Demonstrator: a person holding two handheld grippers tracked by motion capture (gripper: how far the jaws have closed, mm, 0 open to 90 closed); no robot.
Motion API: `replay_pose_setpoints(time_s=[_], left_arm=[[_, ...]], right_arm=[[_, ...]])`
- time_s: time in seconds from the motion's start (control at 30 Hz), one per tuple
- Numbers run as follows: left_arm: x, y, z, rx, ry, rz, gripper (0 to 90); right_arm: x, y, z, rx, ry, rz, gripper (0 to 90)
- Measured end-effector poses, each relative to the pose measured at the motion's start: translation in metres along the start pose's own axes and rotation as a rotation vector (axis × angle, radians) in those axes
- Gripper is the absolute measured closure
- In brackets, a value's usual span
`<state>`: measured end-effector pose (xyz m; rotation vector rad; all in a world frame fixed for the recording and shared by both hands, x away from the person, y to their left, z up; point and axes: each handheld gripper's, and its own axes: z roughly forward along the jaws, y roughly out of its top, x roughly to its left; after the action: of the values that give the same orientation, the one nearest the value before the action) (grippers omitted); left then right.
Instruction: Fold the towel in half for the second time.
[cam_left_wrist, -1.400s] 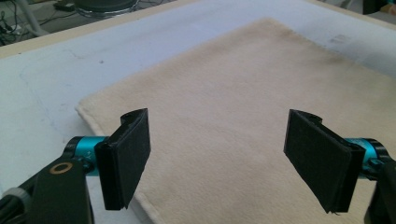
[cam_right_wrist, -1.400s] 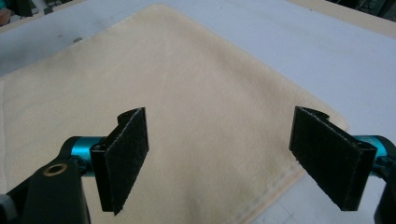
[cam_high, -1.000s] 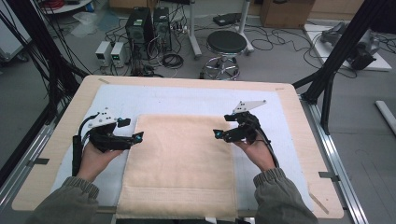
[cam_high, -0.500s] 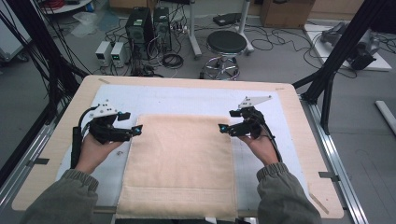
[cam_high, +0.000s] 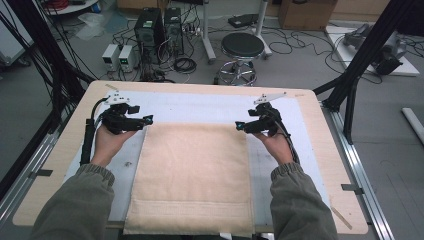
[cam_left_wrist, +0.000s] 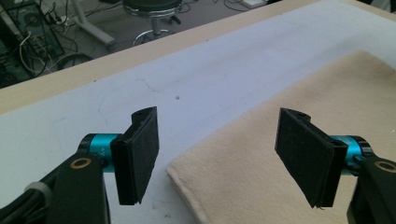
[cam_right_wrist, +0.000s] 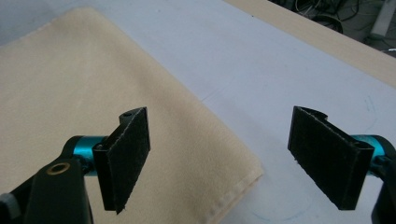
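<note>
Table (cam_high: 55, 165) unchanged, both released claws moved up to towel's (cam_high: 192, 180) far corners, left claw (cam_high: 146, 120) narrowing, right claw (cam_high: 239, 125).

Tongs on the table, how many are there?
2. The left tongs sit at the far left corner of the beige cloth, and the right tongs sit at its far right corner. Both are open, holding nothing.

Beyond my table (cam_high: 60, 165), a black stool (cam_high: 242, 47) is standing; computer towers (cam_high: 159, 27) are sitting left of that stool.
</note>
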<state>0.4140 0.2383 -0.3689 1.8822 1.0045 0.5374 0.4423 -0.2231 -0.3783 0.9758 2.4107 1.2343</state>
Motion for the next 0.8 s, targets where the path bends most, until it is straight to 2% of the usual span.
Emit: replay_pose_setpoints(time_s=[0.07, 0.13, 0.23, 0.37, 0.43, 0.53, 0.67, 0.7, 0.73, 0.8], left_arm=[[0.004, -0.004, 0.008, 0.017, 0.001, -0.025, 32.6], [0.005, -0.007, 0.015, 0.046, 0.007, -0.028, 34.6], [0.006, -0.015, 0.027, 0.086, 0.007, -0.018, 36.8], [0.01, -0.027, 0.041, 0.113, 0.005, -0.043, 40.3], [0.012, -0.032, 0.047, 0.139, 0.019, -0.043, 38.7], [0.012, -0.038, 0.057, 0.154, 0.023, -0.066, 37.1], [0.011, -0.042, 0.064, 0.167, 0.013, -0.089, 41.9], [0.012, -0.043, 0.065, 0.18, 0.017, -0.1, 43.4], [0.012, -0.044, 0.066, 0.183, 0.01, -0.124, 43.9], [0.013, -0.046, 0.066, 0.179, 0.003, -0.15, 46.9]], right_arm=[[-0.001, -0.003, 0.005, 0.011, -0.008, 0.006, 20.2], [-0.003, -0.008, 0.01, 0.024, -0.016, 0.014, 20.2], [-0.008, -0.017, 0.016, 0.036, -0.022, 0.055, 20.8], [-0.016, -0.03, 0.022, 0.057, -0.028, 0.079, 22.5], [-0.019, -0.035, 0.024, 0.06, -0.033, 0.108, 23.0], [-0.02, -0.04, 0.028, 0.06, -0.044, 0.149, 25.0], [-0.015, -0.041, 0.039, 0.085, -0.042, 0.135, 32.3], [-0.014, -0.04, 0.041, 0.097, -0.059, 0.12, 33.5], [-0.013, -0.04, 0.042, 0.107, -0.076, 0.119, 34.6], [-0.016, -0.042, 0.044, 0.112, -0.063, 0.14, 37.3]])
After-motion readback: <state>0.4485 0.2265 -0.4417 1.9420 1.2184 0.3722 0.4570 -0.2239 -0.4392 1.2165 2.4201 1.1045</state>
